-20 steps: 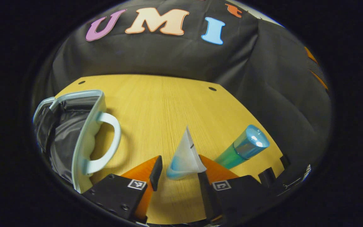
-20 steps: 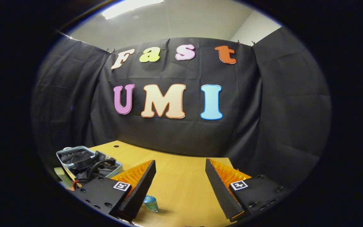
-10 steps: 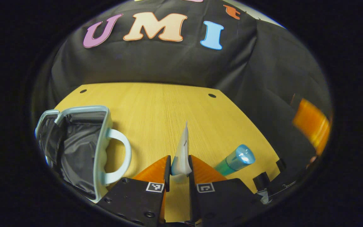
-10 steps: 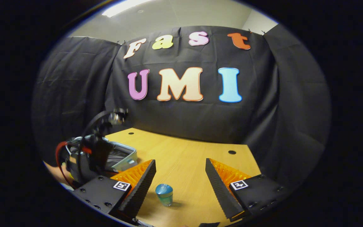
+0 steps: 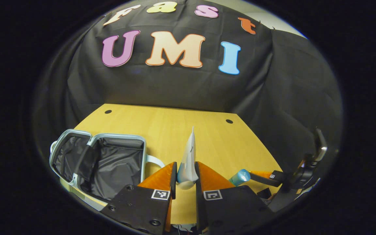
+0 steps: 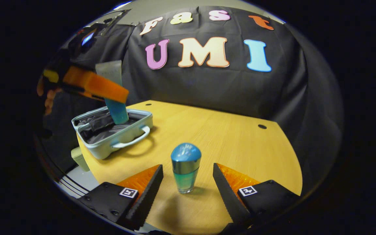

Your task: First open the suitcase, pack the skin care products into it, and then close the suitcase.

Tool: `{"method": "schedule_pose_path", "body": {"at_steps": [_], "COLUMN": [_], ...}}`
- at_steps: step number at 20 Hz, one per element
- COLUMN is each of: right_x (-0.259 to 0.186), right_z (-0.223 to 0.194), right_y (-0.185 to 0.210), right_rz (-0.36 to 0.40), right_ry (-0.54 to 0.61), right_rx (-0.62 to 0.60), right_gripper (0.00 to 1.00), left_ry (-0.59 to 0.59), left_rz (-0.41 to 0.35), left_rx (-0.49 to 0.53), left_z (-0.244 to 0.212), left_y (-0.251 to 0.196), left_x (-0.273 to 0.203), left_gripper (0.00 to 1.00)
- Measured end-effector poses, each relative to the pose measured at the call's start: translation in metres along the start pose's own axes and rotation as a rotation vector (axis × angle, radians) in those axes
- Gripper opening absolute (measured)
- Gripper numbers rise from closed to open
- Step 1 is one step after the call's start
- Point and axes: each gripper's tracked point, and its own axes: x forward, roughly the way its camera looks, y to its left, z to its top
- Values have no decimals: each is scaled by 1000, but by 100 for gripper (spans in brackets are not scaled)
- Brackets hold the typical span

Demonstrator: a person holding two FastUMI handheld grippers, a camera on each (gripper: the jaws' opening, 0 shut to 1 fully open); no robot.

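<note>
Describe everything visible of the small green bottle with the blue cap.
The bottle stands upright on the wooden table, alone, between the open fingers of the right gripper, which do not touch it. Its body is translucent green, narrowing toward the base; a band sits under a rounded, glossy blue cap. It casts a shadow toward the camera. In the left gripper view its cap peeks past a finger.

In the left gripper view, the tube's (image 5: 188,160) lower end is hidden between the fingers (image 5: 174,176), and the bottle (image 5: 239,177) to their right shows just its cap, its body behind the gripper housing. In the right gripper view, the left gripper (image 6: 93,85) is blurred and covers the tube's middle; the hand (image 6: 46,94) holding it is cut off at the edge.
</note>
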Motion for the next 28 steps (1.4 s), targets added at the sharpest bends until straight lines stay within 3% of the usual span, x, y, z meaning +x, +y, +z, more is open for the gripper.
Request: {"method": "schedule_pose_path", "body": {"at_steps": [3, 5, 10, 16, 19, 22, 28], "right_x": [10, 14, 12, 13, 18, 23, 51], "right_z": [9, 10, 41, 96, 102, 100, 110], "right_y": [-1, 0, 24, 102, 144, 179, 228], "right_rz": [19, 42, 92, 222, 317, 359, 407], "right_ry": [-21, 7, 39, 67, 147, 207, 274], "right_rx": [50, 93, 137, 234, 329, 360, 361], "right_gripper": [76, 49, 49, 49, 49, 49, 47], "left_ry": [22, 52, 125, 279, 404, 506, 518], "left_rz": [70, 114, 229, 279, 260, 246, 172], "left_rx": [0, 9, 39, 14, -54, -89, -71], "left_z": [-8, -20, -31, -70, -106, -132, -133], "left_y": [25, 44, 119, 199, 219, 235, 249], "left_x": [-13, -23, -26, 7, 21, 29, 60], "left_gripper": [23, 23, 23, 23, 23, 23, 23]}}
